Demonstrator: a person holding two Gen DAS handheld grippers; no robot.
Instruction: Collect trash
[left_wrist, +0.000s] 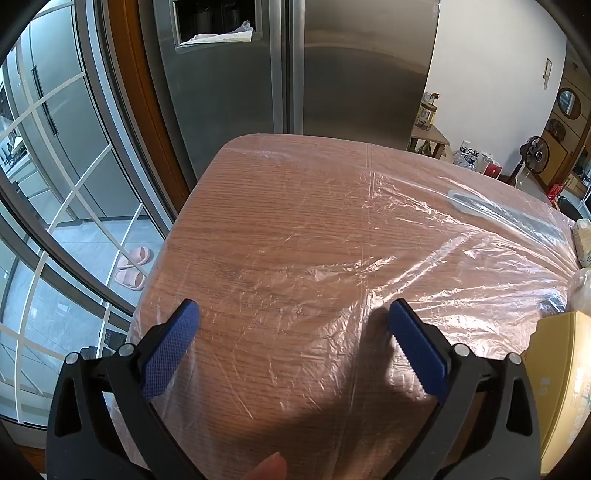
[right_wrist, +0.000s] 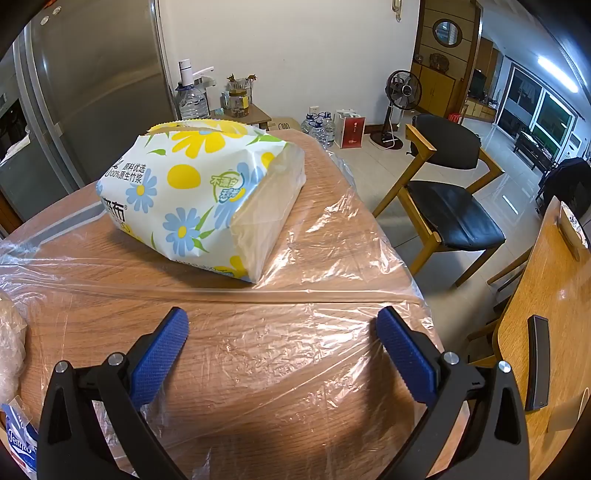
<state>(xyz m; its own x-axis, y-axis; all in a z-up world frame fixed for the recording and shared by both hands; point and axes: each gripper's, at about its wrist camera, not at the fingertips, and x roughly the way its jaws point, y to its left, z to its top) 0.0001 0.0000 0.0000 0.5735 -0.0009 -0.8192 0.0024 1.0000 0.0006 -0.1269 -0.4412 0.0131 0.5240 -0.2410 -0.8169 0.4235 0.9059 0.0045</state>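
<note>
Nearest to me, above the close edge of the wooden table (right_wrist: 110, 288), both tools hang with nothing between their blue pads: the left gripper (left_wrist: 293, 308) has its jaws spread wide over bare wood and clear plastic sheeting (left_wrist: 424, 258), and the right gripper (right_wrist: 282, 317) is just as wide over the same crinkled film. Judging by that, the collecting has hardly begun; nothing is held and I see no bin or bag for the rubbish. Just left of the right gripper a small blue tissue packet (right_wrist: 18, 439) and a pale crumpled lump (right_wrist: 9, 332) sit at the table edge, likely trash, though I cannot tell for sure. Farther back lies the flowered tissue pack (right_wrist: 199, 195), untouched. Beyond the table stand a steel fridge (left_wrist: 295, 66) and a black-seated chair (right_wrist: 454, 206).
</note>
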